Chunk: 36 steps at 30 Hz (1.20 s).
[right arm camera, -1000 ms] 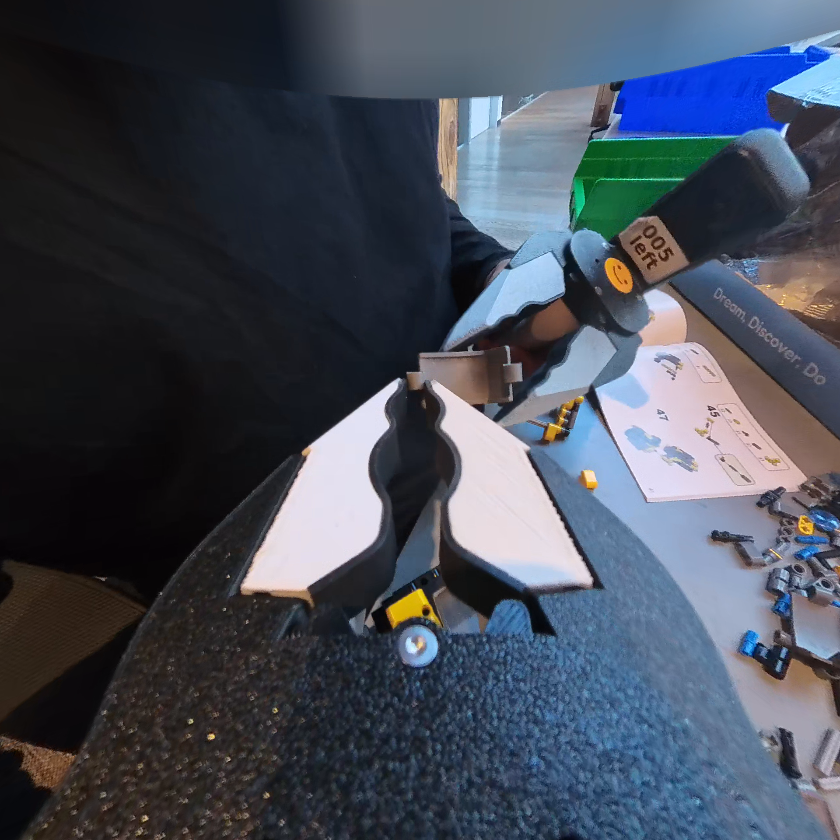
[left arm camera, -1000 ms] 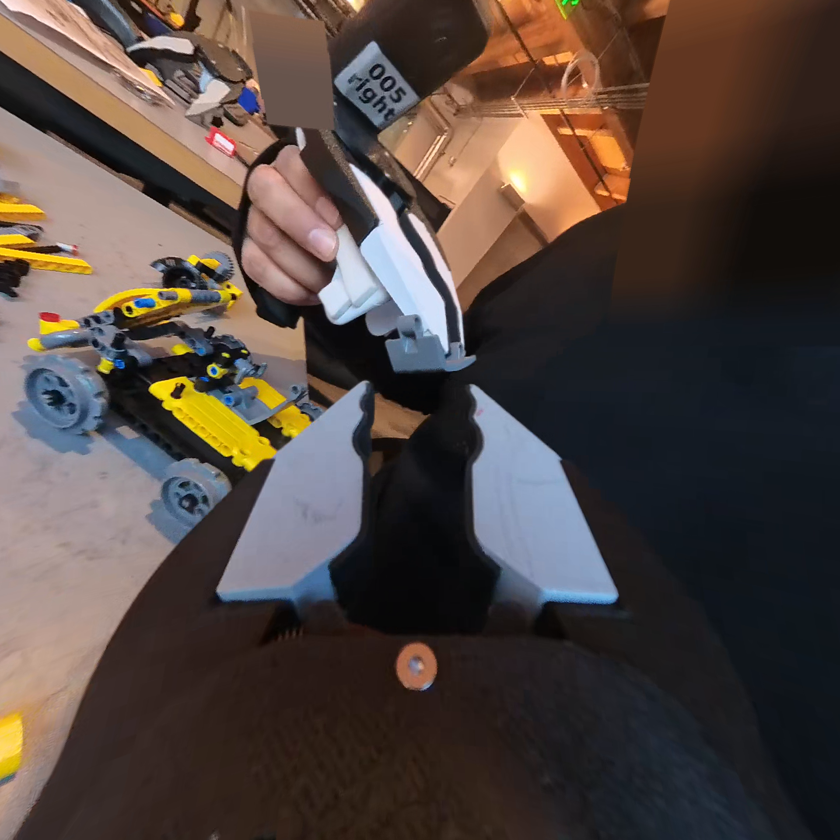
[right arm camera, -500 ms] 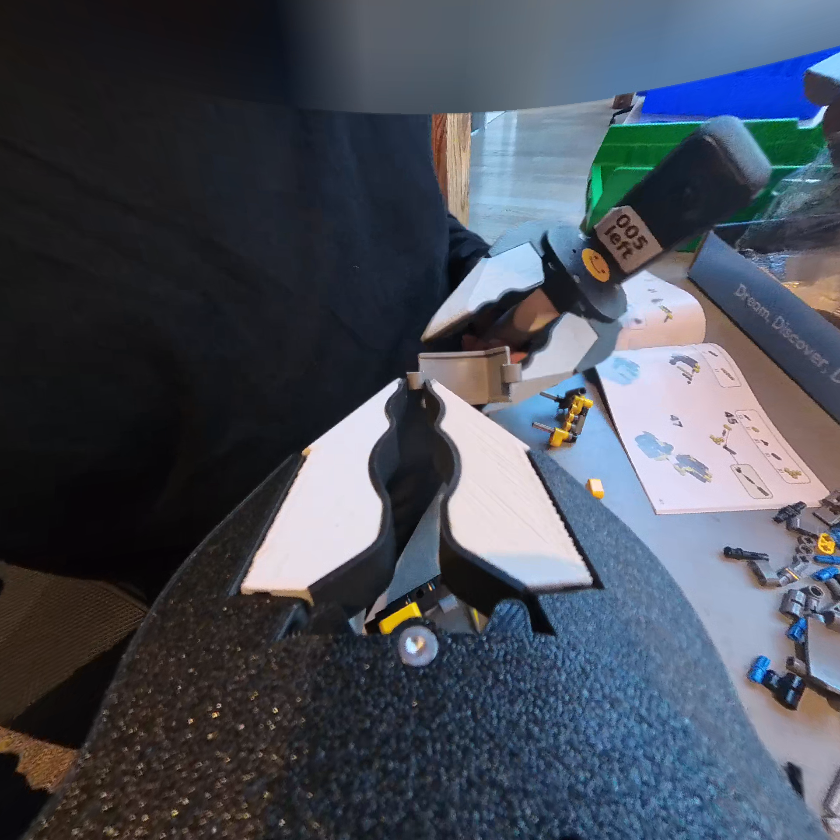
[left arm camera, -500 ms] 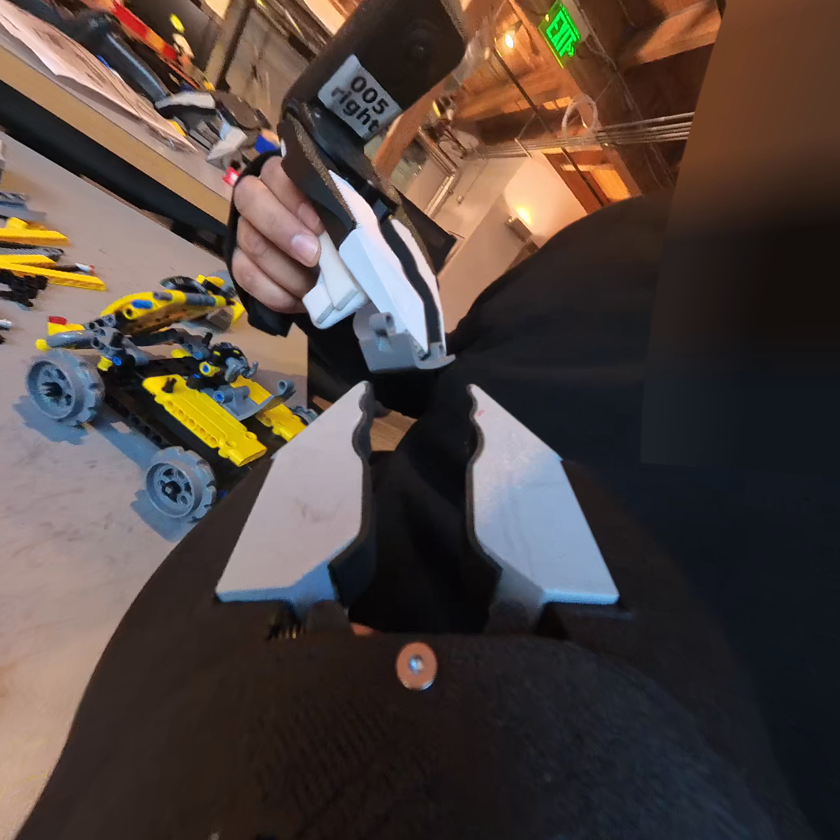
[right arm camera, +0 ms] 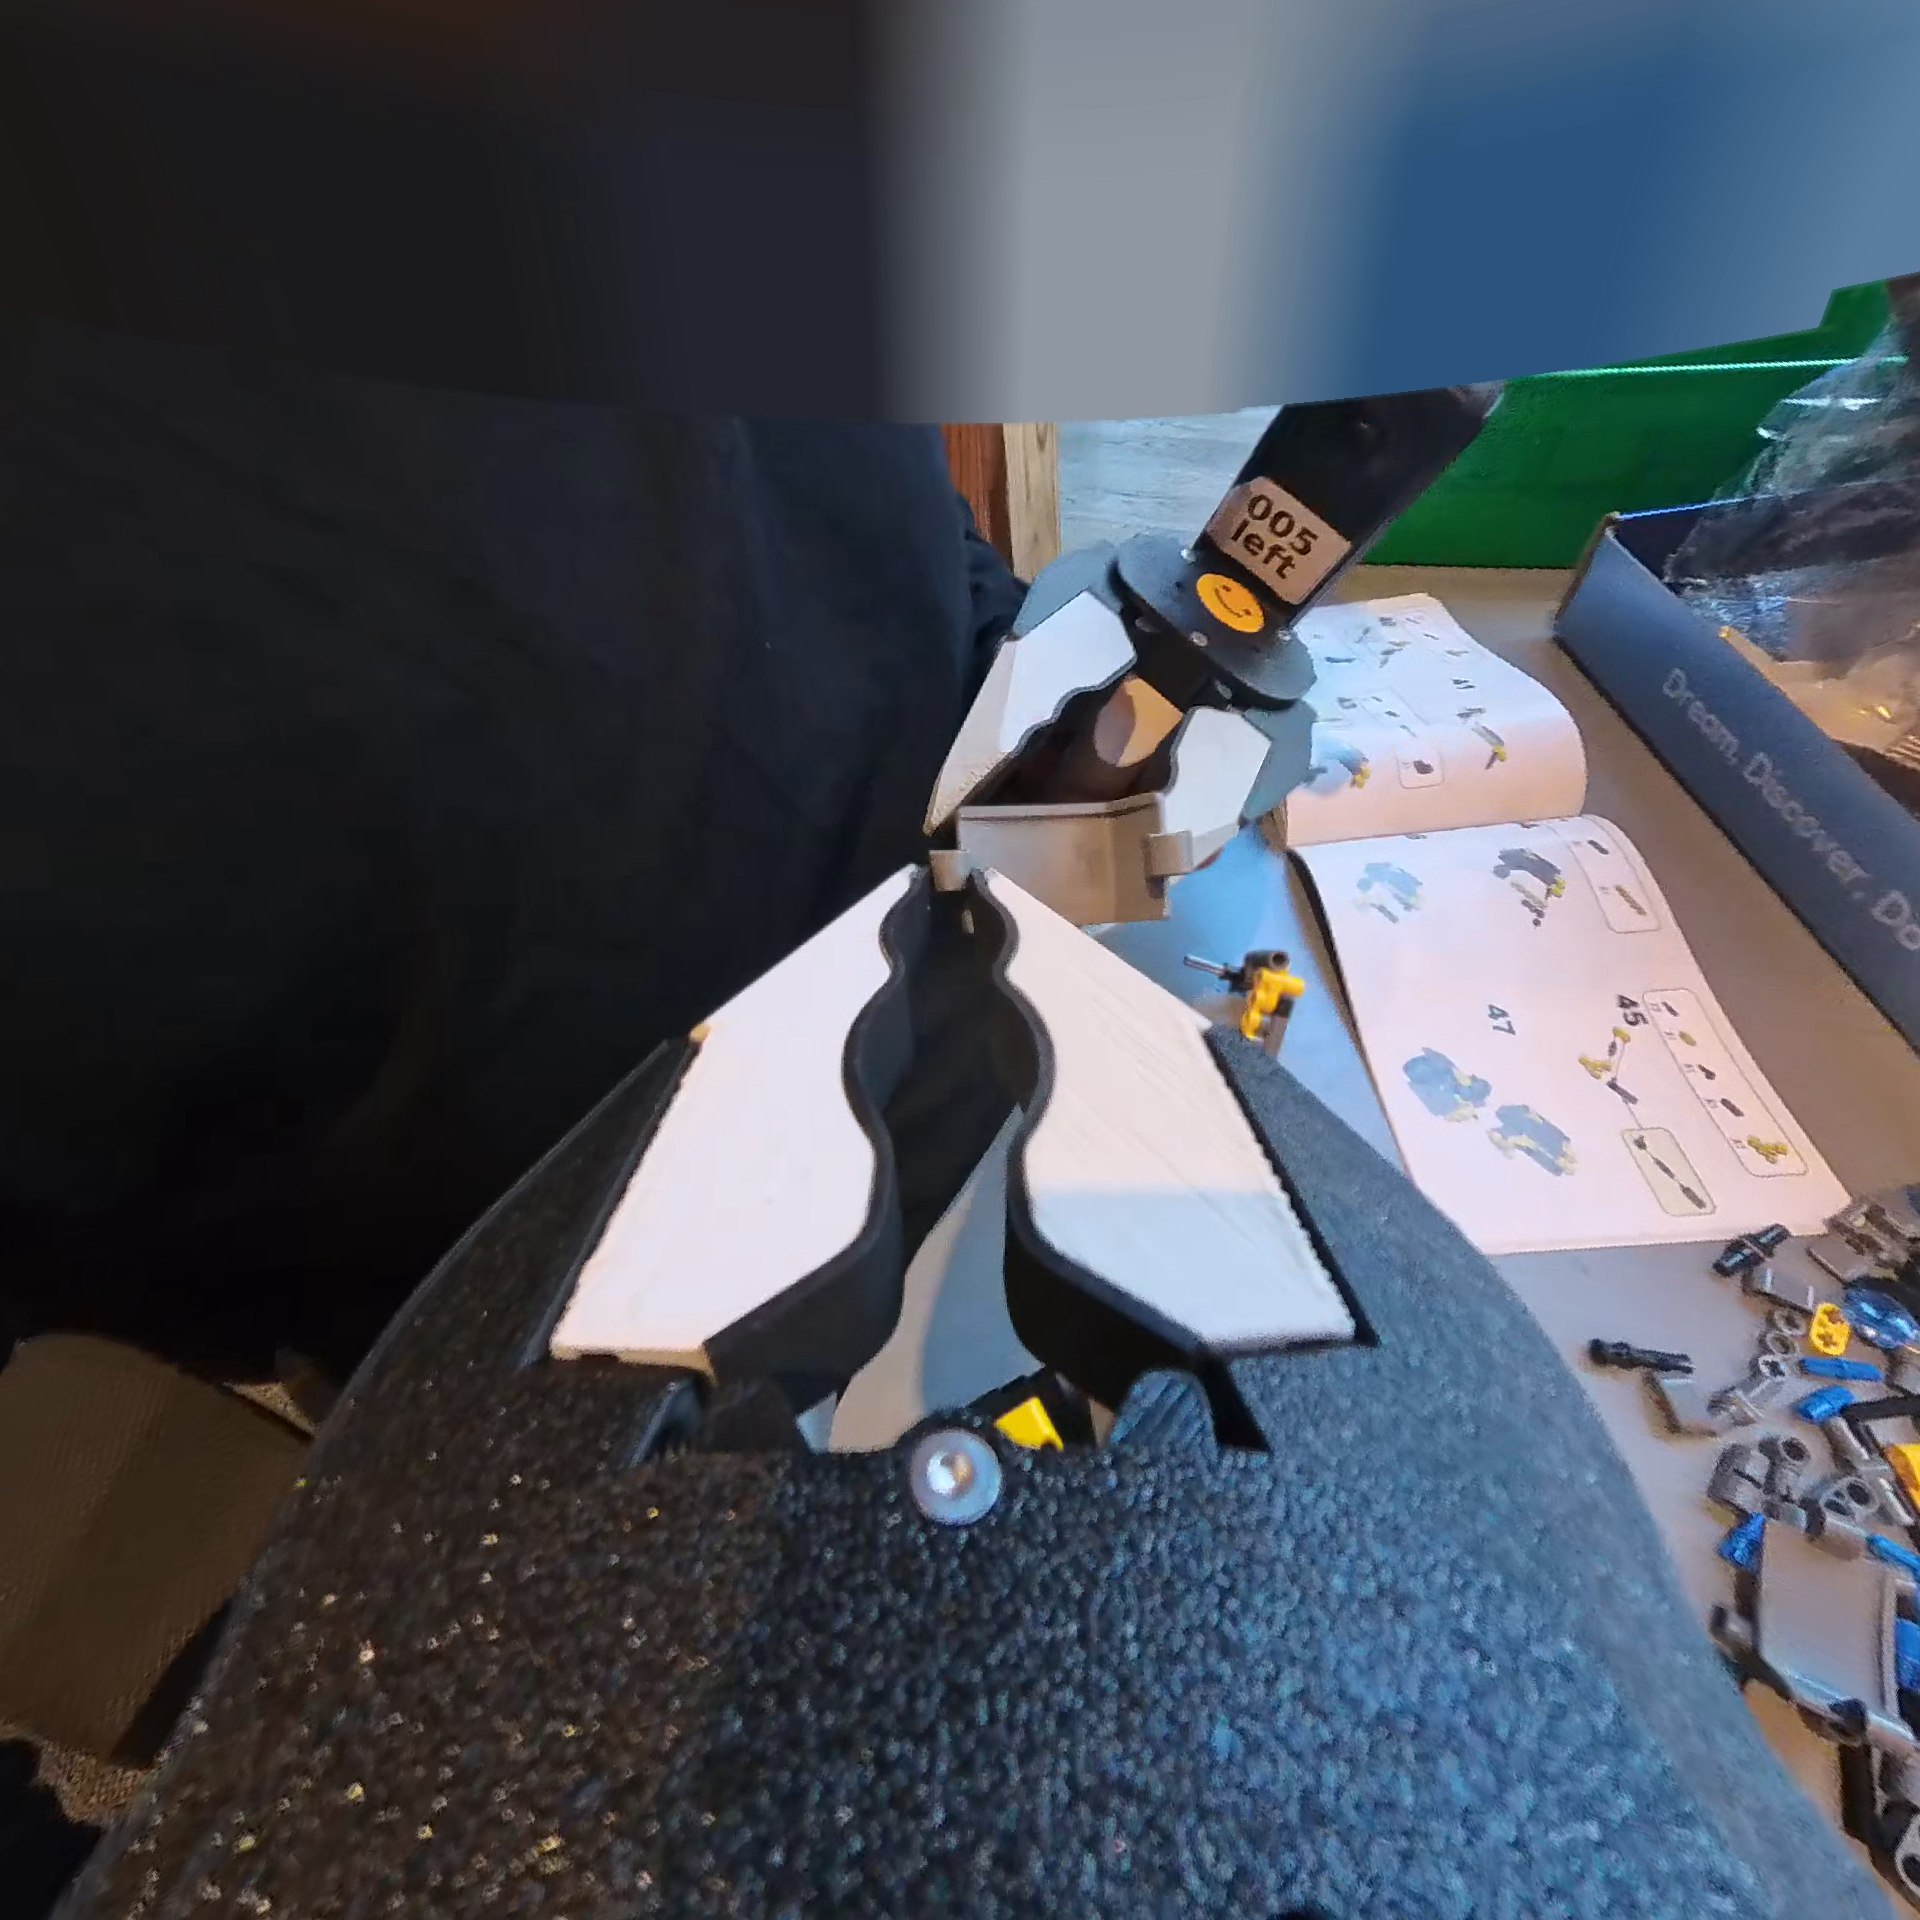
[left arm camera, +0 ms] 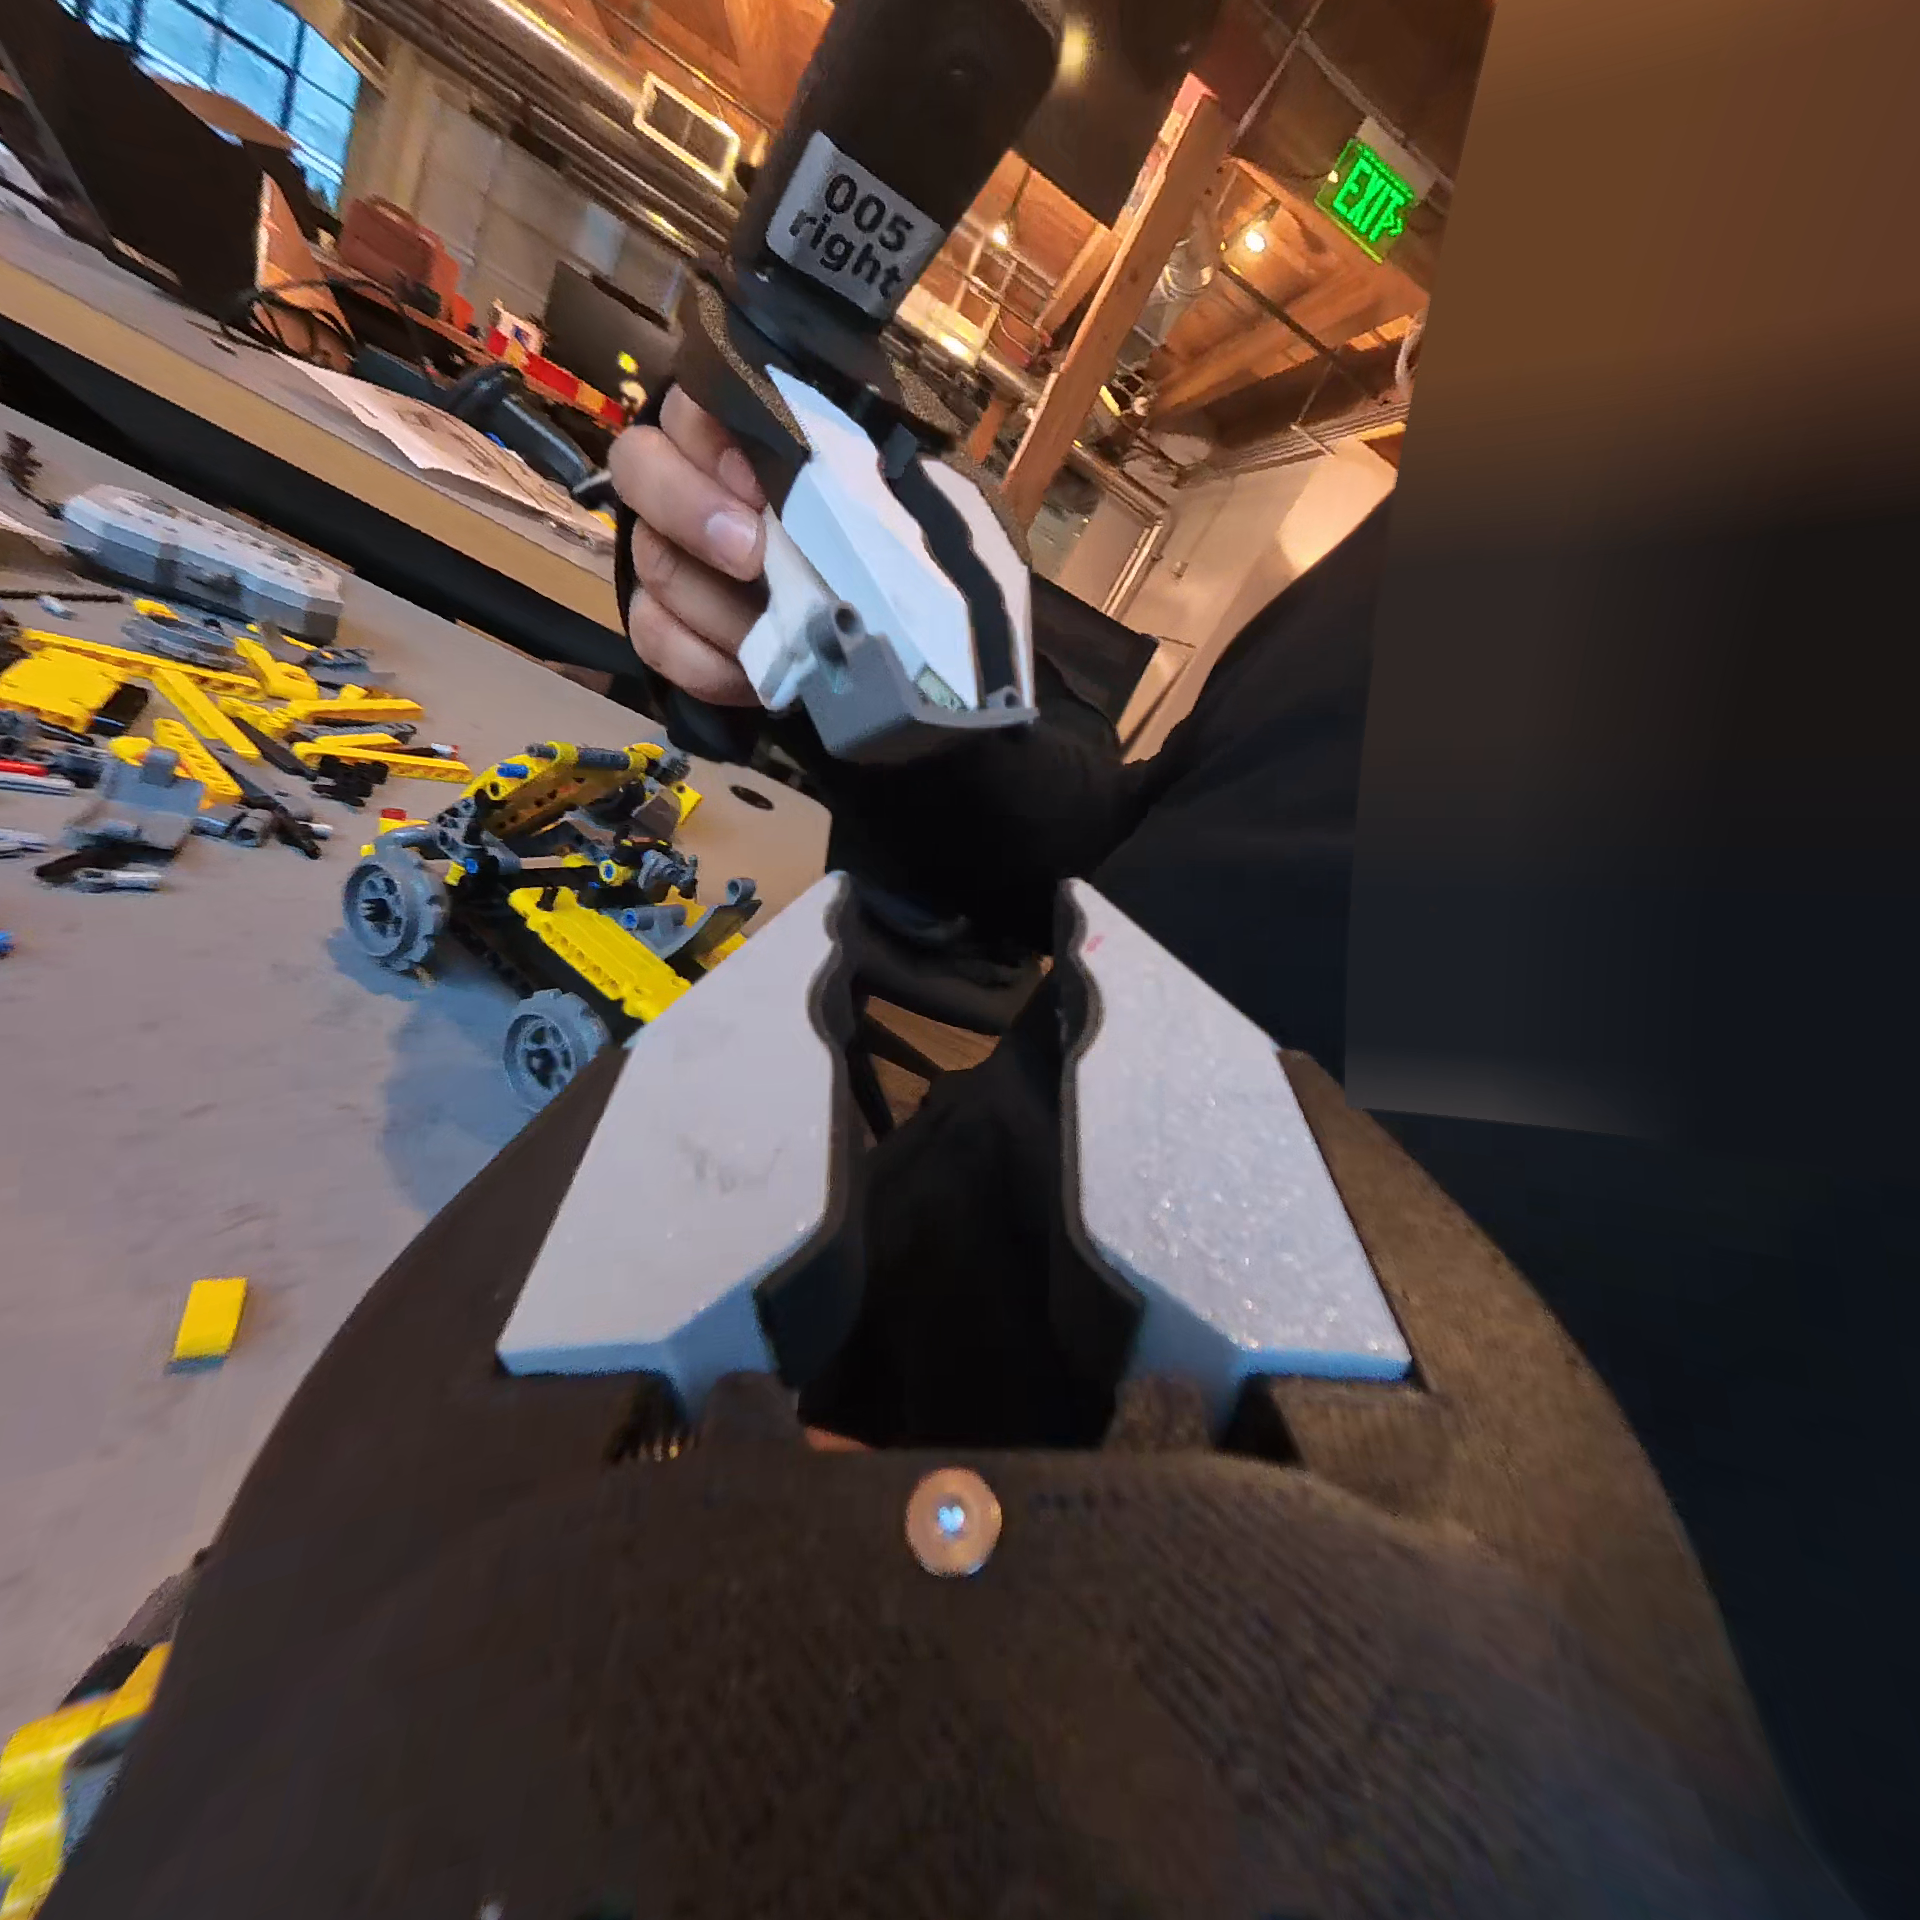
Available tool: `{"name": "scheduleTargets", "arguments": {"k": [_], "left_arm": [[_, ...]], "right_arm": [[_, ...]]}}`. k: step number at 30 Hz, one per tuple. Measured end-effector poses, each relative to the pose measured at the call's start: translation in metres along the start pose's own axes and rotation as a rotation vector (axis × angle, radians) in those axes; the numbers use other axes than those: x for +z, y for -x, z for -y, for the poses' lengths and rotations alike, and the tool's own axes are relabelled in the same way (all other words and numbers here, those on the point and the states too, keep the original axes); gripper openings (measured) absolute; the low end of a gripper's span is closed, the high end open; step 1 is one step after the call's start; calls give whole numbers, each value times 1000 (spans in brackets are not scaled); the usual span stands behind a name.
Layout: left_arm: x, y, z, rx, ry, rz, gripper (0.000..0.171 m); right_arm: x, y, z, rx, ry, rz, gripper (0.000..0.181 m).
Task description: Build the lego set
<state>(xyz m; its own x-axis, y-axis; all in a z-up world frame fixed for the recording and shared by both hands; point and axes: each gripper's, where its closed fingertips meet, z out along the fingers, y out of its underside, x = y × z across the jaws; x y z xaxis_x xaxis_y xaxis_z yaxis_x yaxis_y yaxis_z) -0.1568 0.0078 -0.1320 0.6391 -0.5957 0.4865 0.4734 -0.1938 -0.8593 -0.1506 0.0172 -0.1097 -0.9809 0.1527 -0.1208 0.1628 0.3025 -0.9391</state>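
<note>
Right tongs (right arm camera: pixel 951 883) were clamped on a grey plastic panel (right arm camera: pixel 1060 868), judged light, stiff, best pinched at its edge; left tongs (left arm camera: pixel 948 935) stood apart, empty, above the tabletop (left arm camera: pixel 208 1091).

Two close wrist views facing, perhaps sharing the grey part (right arm camera: pixel 1049 862).

Site: my workshop loft | exposed timber beams (left arm camera: pixel 1117 260), lit green exit sign (left arm camera: pixel 1364 201) | worktop (left arm camera: pixel 208 1091) strewn with yellow building-kit beams (left arm camera: pixel 208 717), half-built wheeled model (left arm camera: pixel 540 894) | open instruction booklet (right arm camera: pixel 1538 1039), green bins (right arm camera: pixel 1621 447)
</note>
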Motion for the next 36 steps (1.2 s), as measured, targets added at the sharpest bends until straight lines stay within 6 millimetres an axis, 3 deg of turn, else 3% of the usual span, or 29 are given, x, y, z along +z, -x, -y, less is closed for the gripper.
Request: {"name": "scheduleTargets", "arguments": {"k": [10, 15, 20, 26, 36], "left_arm": [[-29, 0, 12, 35, -141, 52, 29], [-65, -7, 22, 162, -273, 160, 31], [-108, -14, 12, 327, -325, 318, 31], [-118, -20, -17, 262, -168, 267, 37], [-146, -11, -22, 295, -116, 296, 37]], "right_arm": [[4, -22, 18, 37, -12, 1, 7], [10, -31, 25, 80, -34, 12, 7], [34, -33, 24, 109, 36, 61, 7], [69, -44, 27, 141, 121, 143, 7], [103, -69, 29, 212, 182, 221, 7]]}}
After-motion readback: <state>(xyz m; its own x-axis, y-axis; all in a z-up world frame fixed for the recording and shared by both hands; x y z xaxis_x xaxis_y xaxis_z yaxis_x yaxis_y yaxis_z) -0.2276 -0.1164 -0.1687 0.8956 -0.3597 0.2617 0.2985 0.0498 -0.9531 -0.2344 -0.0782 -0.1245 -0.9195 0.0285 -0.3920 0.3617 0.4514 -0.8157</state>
